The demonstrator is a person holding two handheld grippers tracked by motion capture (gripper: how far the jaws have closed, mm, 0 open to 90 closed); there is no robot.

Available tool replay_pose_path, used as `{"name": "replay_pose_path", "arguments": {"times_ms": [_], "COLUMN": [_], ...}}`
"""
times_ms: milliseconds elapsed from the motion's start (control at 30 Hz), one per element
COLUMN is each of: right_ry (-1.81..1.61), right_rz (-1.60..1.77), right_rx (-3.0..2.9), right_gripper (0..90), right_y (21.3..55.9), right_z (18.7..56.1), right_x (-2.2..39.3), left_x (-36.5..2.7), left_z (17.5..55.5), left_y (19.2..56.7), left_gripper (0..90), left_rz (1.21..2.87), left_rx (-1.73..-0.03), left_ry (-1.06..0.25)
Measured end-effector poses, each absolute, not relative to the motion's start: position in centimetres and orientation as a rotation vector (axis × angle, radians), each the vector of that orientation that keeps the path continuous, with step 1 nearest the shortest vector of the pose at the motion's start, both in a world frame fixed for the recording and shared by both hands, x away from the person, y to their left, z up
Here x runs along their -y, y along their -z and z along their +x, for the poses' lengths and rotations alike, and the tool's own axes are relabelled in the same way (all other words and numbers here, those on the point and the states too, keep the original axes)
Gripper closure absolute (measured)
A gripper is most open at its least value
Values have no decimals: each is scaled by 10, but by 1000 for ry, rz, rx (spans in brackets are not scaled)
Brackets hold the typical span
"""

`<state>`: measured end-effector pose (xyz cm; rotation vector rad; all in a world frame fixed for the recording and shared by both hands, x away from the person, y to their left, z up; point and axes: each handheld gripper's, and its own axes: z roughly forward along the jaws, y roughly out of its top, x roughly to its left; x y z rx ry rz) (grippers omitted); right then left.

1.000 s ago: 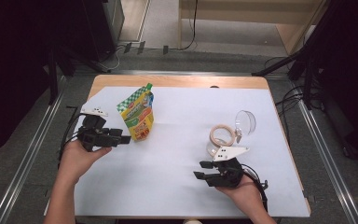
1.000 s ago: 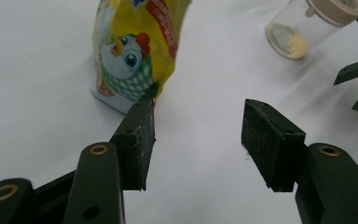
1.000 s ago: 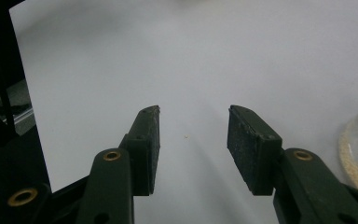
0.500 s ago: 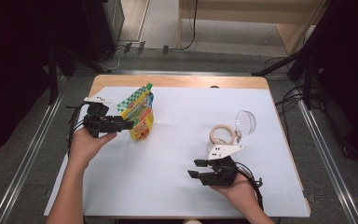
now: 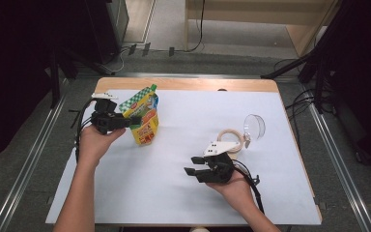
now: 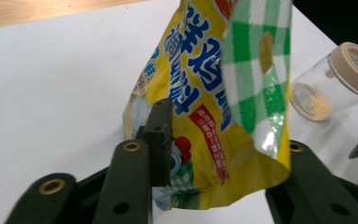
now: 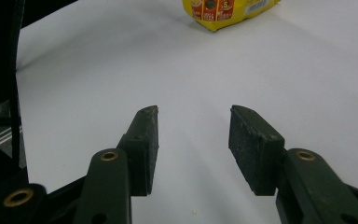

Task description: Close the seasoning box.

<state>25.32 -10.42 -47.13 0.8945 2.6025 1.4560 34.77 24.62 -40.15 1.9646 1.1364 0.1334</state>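
Left gripper [image 5: 134, 119] fingers sit either side of the yellow snack bag [image 5: 145, 118], standing at the table's [image 5: 183, 193] back left. Right gripper [image 5: 192, 172] fingers wide, empty, over bare white sheet; clear jar [image 5: 253, 126] and tan ring [image 5: 231, 137] lie just behind it.

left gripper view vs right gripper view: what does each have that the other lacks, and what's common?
Left gripper view alone: the clear jar lying on its side with a beige lid and yellowish powder inside, plus the snack bag's printed face and green checked top, with the bag between that gripper's open jaws. Right gripper view alone: the right gripper, jaws open over bare white table cover. Shared: the yellow bag, seen there as a far bottom edge, and the white cover.
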Motion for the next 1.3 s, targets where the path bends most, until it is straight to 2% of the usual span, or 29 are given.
{"name": "replay_pose_path", "arguments": {"times_ms": [333,400,500,900,1300], "right_ry": [-1420,-1410,-1388,-1413,-1437], "right_rz": [874,869,869,898,1009], "right_rx": [-2634,-2640,-2654,-2645,-2569], "right_gripper": [538,539,539,543,537], "right_y": [486,490,493,499,502], "right_z": [249,249,249,253,264], "right_x": [99,97,95,97,104], "left_x": [-240,-238,-235,-207,-175], "left_z": [345,343,341,318,294], "left_y": [399,398,391,353,338], "left_gripper": [887,900,900,900,900], "left_rz": [1964,1979,1973,2013,2068], "left_rx": [-1122,-1121,-1128,-979,-825], "left_ry": [-185,-218,-236,-113,-13]}}
